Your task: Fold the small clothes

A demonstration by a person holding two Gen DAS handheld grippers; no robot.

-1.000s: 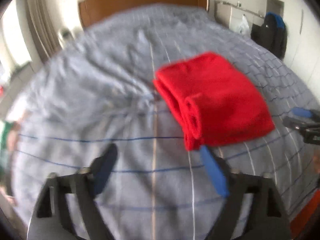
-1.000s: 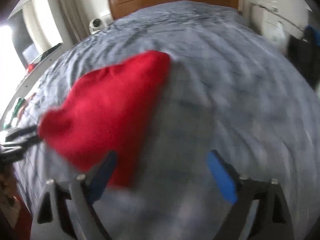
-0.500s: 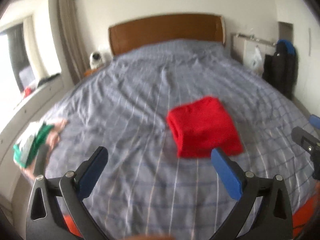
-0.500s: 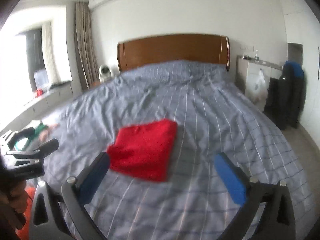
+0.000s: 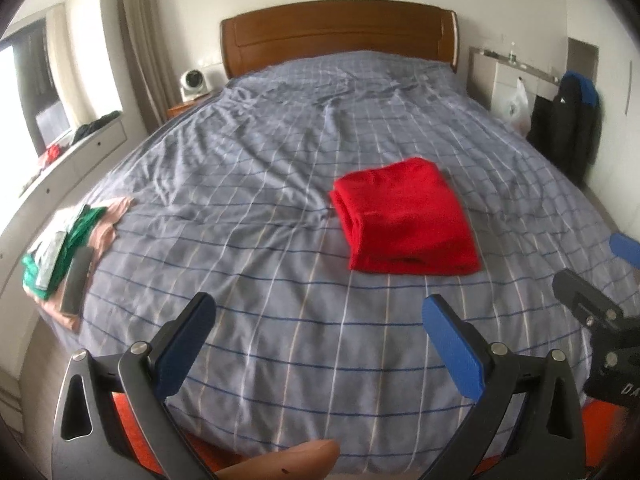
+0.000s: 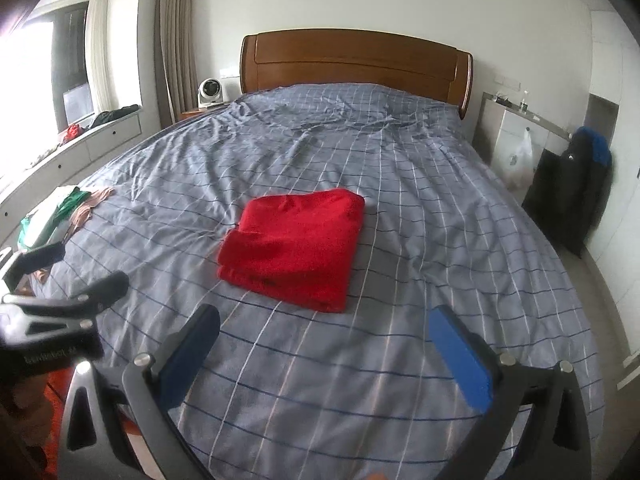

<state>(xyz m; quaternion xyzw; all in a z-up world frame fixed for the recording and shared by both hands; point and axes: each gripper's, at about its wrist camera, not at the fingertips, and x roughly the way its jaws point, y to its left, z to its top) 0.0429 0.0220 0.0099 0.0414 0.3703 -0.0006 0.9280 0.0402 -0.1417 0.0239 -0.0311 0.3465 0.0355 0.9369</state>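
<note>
The red folded garment (image 5: pixel 406 220) is seen lying flat on the grey-blue checked bedcover (image 5: pixel 260 208), folded into a thick rectangle with the rolled fold edges facing toward the foot of the bed. It is touched by neither claw.

Left gripper (image 5: pixel 320 344): the jaws are held wide apart, with nothing between the blue pads (image 5: pixel 450 344); only bedcover is seen through the gap. The garment is located ahead of this claw and to the right of its centre line, well apart from the fingertips. A fingertip of the person (image 5: pixel 298 458) is seen at the bottom edge, below the claw.

Right gripper (image 6: pixel 326 348): the jaws are fully spread, having just been opening, and nothing is held between them. The garment is located ahead of this claw and slightly left of its centre line, clear of both pads.

Each claw is caught in the other's view: the right one at the far right edge of the left wrist view, the left one at the lower left of the right wrist view, somewhat blurred.

A pile of other clothes (image 5: pixel 64 248), green, white and pinkish, is noted far to the left of both claws at the bed's edge. The wooden headboard (image 6: pixel 354 66) is seen far ahead, beyond the garment. A dark jacket (image 6: pixel 572 192) is seen hanging off to the right by the wall.
</note>
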